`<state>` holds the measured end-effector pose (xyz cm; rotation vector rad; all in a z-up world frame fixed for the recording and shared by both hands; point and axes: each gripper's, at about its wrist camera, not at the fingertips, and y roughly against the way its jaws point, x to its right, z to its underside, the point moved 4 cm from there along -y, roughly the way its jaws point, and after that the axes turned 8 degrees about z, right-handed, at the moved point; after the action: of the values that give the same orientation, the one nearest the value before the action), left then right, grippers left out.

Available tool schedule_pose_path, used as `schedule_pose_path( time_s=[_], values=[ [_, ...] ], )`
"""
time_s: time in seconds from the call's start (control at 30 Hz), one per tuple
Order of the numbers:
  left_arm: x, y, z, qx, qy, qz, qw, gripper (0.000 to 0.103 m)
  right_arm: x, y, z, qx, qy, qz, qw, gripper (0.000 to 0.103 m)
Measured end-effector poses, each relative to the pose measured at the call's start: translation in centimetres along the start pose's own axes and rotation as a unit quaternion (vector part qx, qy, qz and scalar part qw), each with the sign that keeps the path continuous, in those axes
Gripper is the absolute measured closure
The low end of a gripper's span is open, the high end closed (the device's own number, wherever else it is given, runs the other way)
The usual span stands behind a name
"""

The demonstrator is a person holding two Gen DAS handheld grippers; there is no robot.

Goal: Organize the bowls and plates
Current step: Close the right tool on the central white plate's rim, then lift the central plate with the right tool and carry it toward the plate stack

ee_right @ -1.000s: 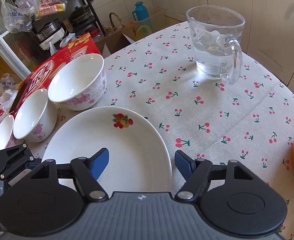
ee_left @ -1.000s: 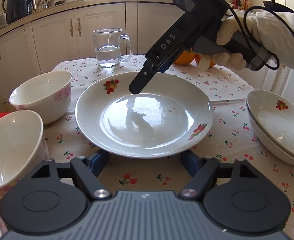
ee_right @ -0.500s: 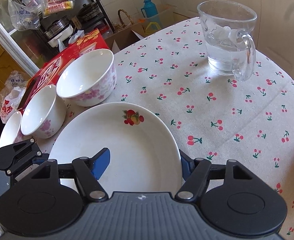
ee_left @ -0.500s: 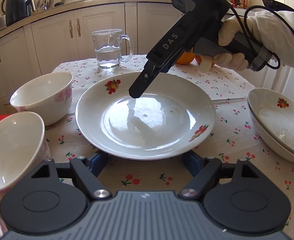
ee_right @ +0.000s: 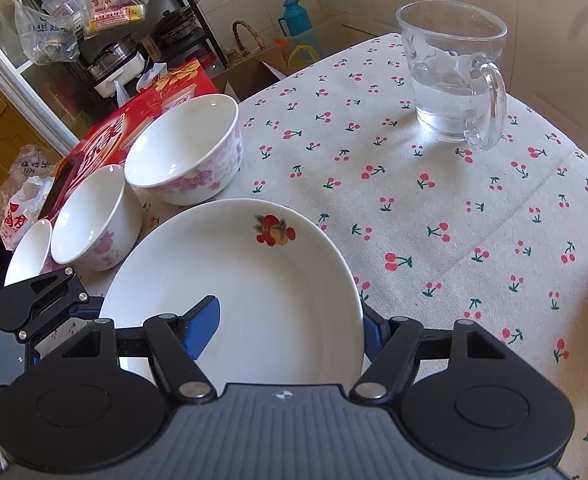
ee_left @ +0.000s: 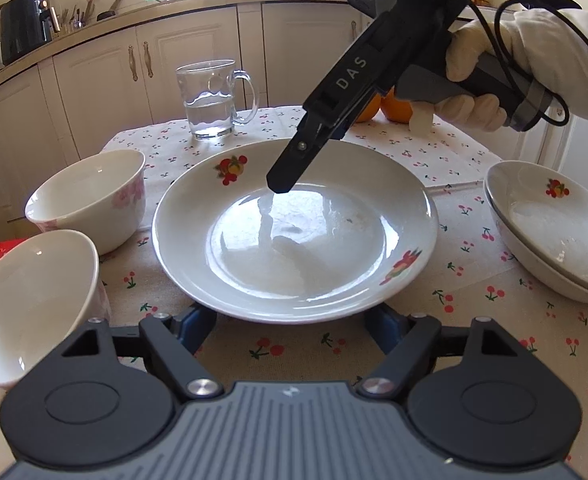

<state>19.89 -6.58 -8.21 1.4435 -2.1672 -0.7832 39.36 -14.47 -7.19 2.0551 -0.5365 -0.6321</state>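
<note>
since a second ago the right tongs (ee_right: pixel 285 322) have slid a little further over the plate (ee_left: pixel 294 236), so one blue finger now sits over the plate's inside and the other is tucked outside its rim, with the rim between them. whether the pads actually press on the rim i cannot tell. the left tongs (ee_left: pixel 294 326) have just been closing a bit after a brief widening; their blue fingers (ee_left: pixel 195 328) stand at either side of the plate's near edge and the tips are hidden under it, so their grip cannot be told either.

the plate, white with fruit prints, lies flat in the middle of the worktop (ee_left: pixel 294 352) on a cherry-print cloth. to its left stand two white bowls with pink flowers, the far bowl (ee_left: pixel 89 196) and the near bowl (ee_left: pixel 29 304), close beside each other; the right wrist view shows a third, smaller bowl (ee_right: pixel 29 252) in the same row. at the right edge sits a stack of shallow dishes (ee_left: pixel 554 232), apart from the plate. a glass mug (ee_left: pixel 213 98) of water stands at the far side, with oranges (ee_left: pixel 398 110) to its right. a gloved hand (ee_left: pixel 490 72) holds the right tool above the plate.
</note>
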Motion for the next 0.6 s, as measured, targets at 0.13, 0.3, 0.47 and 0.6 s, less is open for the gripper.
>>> schedule_pose_path(
  time_s=[0.13, 0.3, 0.47, 0.6],
  values=[
    [0.5, 0.9, 0.1, 0.0, -0.013, 0.003, 0.9999, 0.023, -0.5, 0.8, 0.6, 0.003, -0.005, -0.001, 1.0, 0.027],
    [1.2, 2.2, 0.1, -0.002, -0.022, 0.012, 0.9997, 0.023, -1.4, 1.9, 1.5, 0.006, -0.012, -0.001, 1.0, 0.027],
    [1.9, 3.5, 0.0, 0.0, -0.036, 0.016, 0.9992, 0.023, -2.3, 3.3, 2.5, 0.015, -0.02, 0.0, 1.0, 0.027],
    [2.4, 4.5, 0.0, 0.001, -0.045, 0.023, 0.9987, 0.023, -3.1, 4.5, 3.3, 0.021, -0.024, 0.005, 0.999, 0.027]
  ],
)
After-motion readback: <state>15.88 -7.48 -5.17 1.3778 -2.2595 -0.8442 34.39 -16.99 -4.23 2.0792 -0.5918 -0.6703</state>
